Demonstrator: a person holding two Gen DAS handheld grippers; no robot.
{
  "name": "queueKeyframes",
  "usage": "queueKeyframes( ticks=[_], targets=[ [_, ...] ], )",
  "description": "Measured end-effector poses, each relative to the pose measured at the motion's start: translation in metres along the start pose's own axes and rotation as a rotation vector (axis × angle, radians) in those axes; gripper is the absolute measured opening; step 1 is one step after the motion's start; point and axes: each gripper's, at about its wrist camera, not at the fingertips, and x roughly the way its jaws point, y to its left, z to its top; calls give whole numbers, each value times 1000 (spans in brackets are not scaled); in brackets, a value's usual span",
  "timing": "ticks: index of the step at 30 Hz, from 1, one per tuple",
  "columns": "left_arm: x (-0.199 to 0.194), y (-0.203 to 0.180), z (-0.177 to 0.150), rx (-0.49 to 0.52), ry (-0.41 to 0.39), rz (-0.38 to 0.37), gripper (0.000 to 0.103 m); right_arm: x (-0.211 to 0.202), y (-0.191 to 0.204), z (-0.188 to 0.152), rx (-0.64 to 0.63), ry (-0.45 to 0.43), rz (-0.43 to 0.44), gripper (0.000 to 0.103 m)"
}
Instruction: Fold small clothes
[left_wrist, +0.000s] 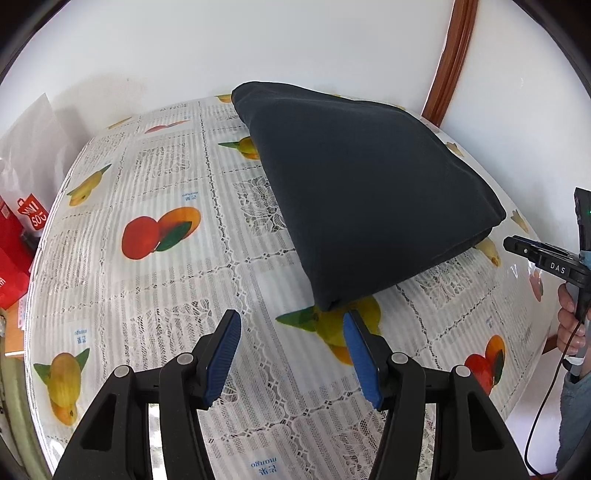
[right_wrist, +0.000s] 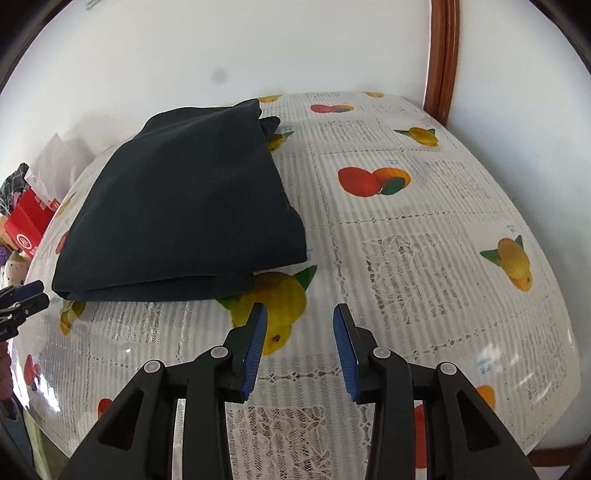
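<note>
Both tools hang empty, the left gripper (left_wrist: 291, 325) spread wide and the right gripper (right_wrist: 299, 319) likewise, near the folded dark garment (right_wrist: 181, 199) toward the surface's (right_wrist: 424, 258) far edge, where pinching only its top layer could undo the fold.

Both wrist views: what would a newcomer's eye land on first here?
First, the dark folded garment lying flat on the fruit-print tablecloth, towards the far side near the white wall. Next, the blue-padded left tool and right tool, both open and empty, just short of the garment's near edge.
</note>
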Motion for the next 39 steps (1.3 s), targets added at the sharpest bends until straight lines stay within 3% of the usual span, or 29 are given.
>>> queueKeyframes(
  ticks=[5,10,12,14,17,22,31,39],
  targets=[
    [12,-15,3,14,5,12,55,10,10,6,29,-25,75,37],
    [29,-22,10,-12,27,19,53,29,14,17,55,8,102,37],
    [32,-24,12,-13,29,15,45,32,18,18,42,9,116,36],
    [31,-26,13,-5,21,31,23,32,21,18,24,-7,126,22],
    [29,-15,13,-58,3,1,11,34,29,17,-10,-20,126,14],
    [27,-5,8,-100,-11,-38,10,33,29,18,-10,-27,120,11],
    [24,-15,4,-51,5,7,12,32,29,20,-8,-13,102,12],
    [4,-12,1,-70,-39,-30,16,30,27,19,36,-6,82,14]
  ],
)
